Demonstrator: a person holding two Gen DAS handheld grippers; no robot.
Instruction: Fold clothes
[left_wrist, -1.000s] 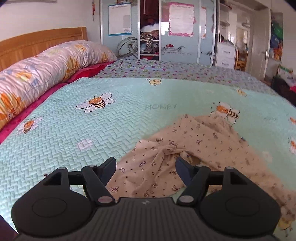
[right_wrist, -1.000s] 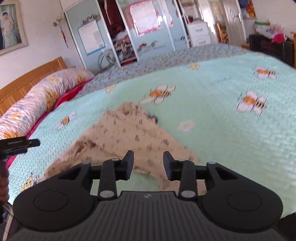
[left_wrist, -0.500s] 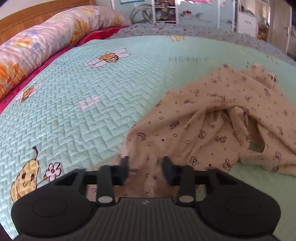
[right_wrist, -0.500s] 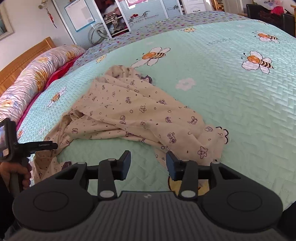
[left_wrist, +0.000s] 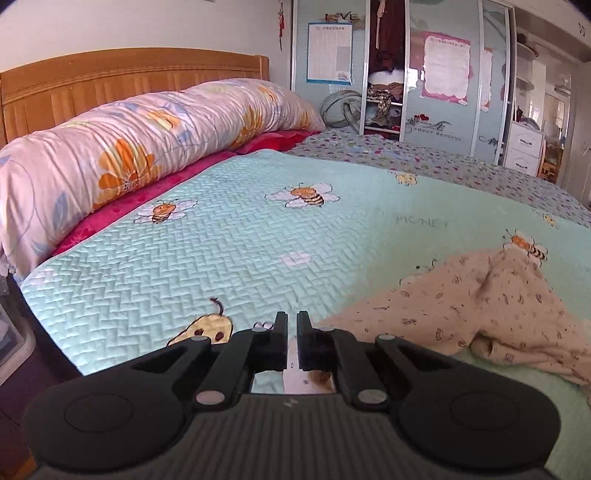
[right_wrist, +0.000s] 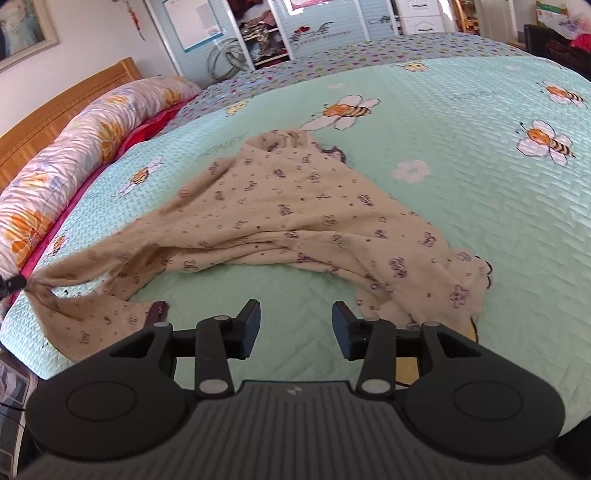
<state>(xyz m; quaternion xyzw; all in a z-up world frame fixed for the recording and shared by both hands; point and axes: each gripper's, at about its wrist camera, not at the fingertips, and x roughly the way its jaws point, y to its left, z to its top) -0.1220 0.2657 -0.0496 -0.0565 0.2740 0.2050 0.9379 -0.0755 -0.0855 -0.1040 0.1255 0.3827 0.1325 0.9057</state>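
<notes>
Mint-green quilted bedspread (left_wrist: 258, 251) printed with bees covers the bed in the left wrist view, with a long floral bolster (left_wrist: 129, 147) along the wooden headboard (left_wrist: 129, 81) and a wardrobe (left_wrist: 424, 81) with sliding doors behind. Close to the lens, the left gripper (left_wrist: 291, 325) has its fingers drawn nearly together, only a thin slit between them. A scrap of beige printed cloth shows low down behind the fingers, but this view alone does not make clear what they pinch. The beige garment (left_wrist: 480, 306), dotted with small dark figures, lies rumpled to the right of the fingers on the bedspread.

From the right wrist view, the bedspread (right_wrist: 461, 155) spreads wide and the garment (right_wrist: 295, 214) sprawls across its middle, one part running toward the near right edge of the bed. Its left end is drawn out into a taut point at the picture's left border, where the dark tip of the left gripper (right_wrist: 14, 283) pinches it. The right gripper (right_wrist: 295, 321) hangs above bare bedspread with its fingers spread apart and nothing between them; the garment's nearest folds lie just beyond and to the right of its right finger (right_wrist: 343, 328).
</notes>
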